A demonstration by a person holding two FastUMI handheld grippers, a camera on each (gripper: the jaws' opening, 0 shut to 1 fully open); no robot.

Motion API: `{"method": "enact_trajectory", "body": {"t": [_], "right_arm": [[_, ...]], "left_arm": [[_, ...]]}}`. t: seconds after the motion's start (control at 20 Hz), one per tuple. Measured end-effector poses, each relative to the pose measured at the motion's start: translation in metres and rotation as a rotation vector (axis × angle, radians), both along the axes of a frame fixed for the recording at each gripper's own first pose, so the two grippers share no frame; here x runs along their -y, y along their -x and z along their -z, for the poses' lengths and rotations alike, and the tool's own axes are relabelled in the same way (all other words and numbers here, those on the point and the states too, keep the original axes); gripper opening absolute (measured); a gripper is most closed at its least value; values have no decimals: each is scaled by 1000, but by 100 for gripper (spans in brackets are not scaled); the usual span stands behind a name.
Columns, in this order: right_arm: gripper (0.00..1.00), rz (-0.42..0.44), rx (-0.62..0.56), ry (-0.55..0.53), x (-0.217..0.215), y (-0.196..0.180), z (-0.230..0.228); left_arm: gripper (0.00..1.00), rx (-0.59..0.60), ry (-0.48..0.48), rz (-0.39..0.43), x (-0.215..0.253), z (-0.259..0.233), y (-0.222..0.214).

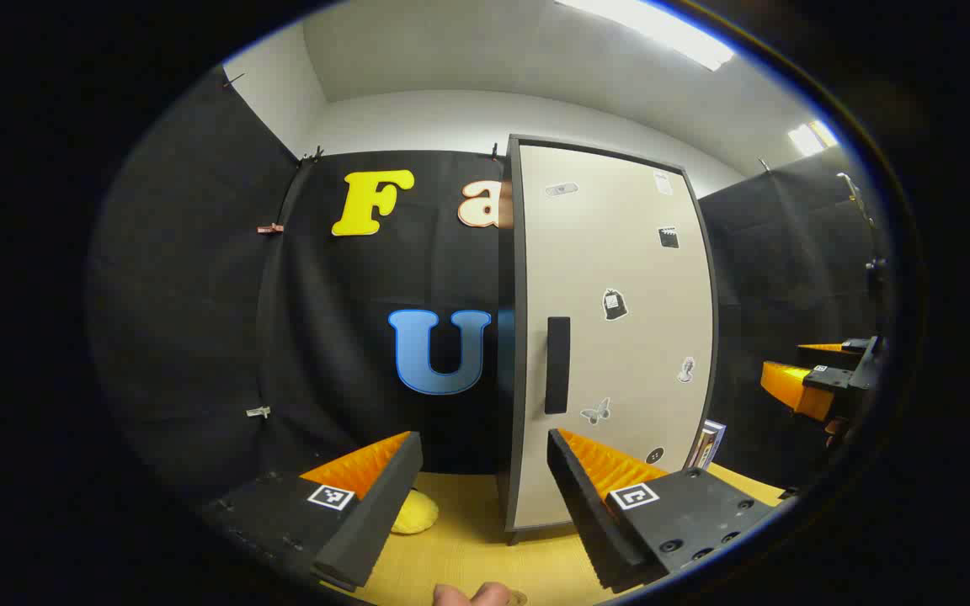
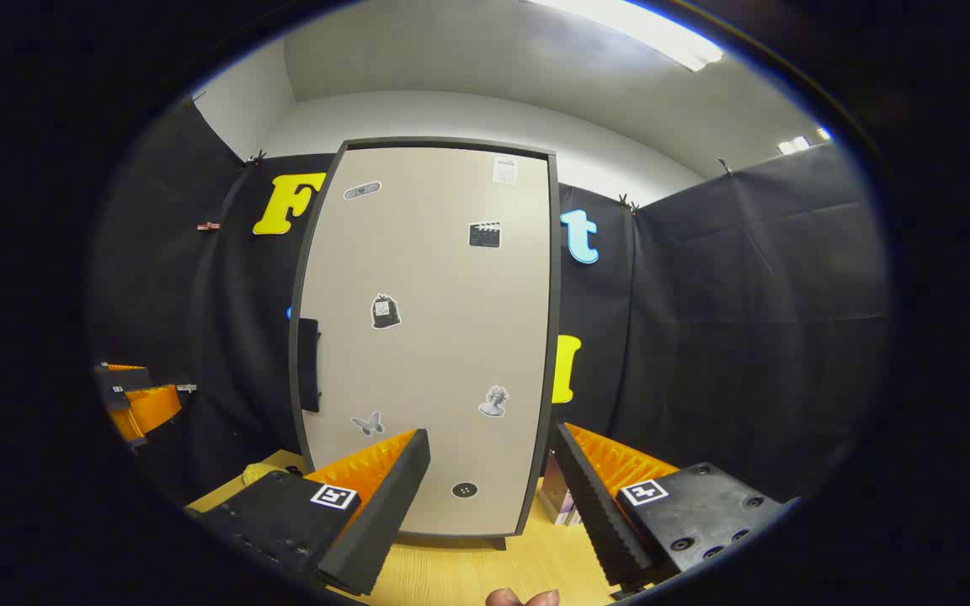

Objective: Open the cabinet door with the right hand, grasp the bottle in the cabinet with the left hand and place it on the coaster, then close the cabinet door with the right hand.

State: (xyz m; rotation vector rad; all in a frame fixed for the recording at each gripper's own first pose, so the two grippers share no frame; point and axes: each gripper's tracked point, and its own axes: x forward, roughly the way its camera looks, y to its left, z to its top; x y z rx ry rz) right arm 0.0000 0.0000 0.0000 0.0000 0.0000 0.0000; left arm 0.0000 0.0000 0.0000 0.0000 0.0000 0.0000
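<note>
1. A tall cabinet (image 2: 426,337) stands upright on a yellow wooden surface (image 2: 468,572), its pale door (image 1: 611,337) shut inside a dark frame. The bottle cannot be seen behind the shut door.
2. A dark vertical handle (image 1: 557,365) sits at the door's left edge, about halfway up (in the right gripper view it shows edge-on at the same side).
3. Small stickers are scattered over the door, among them a butterfly (image 2: 367,423) low down and a clapperboard (image 2: 485,235) near the top.
4. A yellow coaster (image 1: 414,512) lies on the surface left of the cabinet, apart from it.
5. The left gripper (image 1: 485,480) hovers before the cabinet's left side, jaws spread wide, holding nothing.
6. The right gripper (image 2: 493,475) faces the door's lower part, jaws spread wide, holding nothing and clear of the door.
7. Some small boxes (image 2: 559,501) stand at the cabinet's right foot.
8. Black cloth walls enclose the booth under a white ceiling with strip lights.
</note>
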Motion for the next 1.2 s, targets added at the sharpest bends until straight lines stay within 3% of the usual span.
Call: {"method": "enact_trajectory", "body": {"t": [0.8,1.2], "right_arm": [[98,11,2,-20,-2,2,-5],[98,-84,2,-49,-60,-21,-16]], "left_arm": [[94,-11,21,8,-1,4,1],[94,-14,41,3,-11,8,-1]]}}
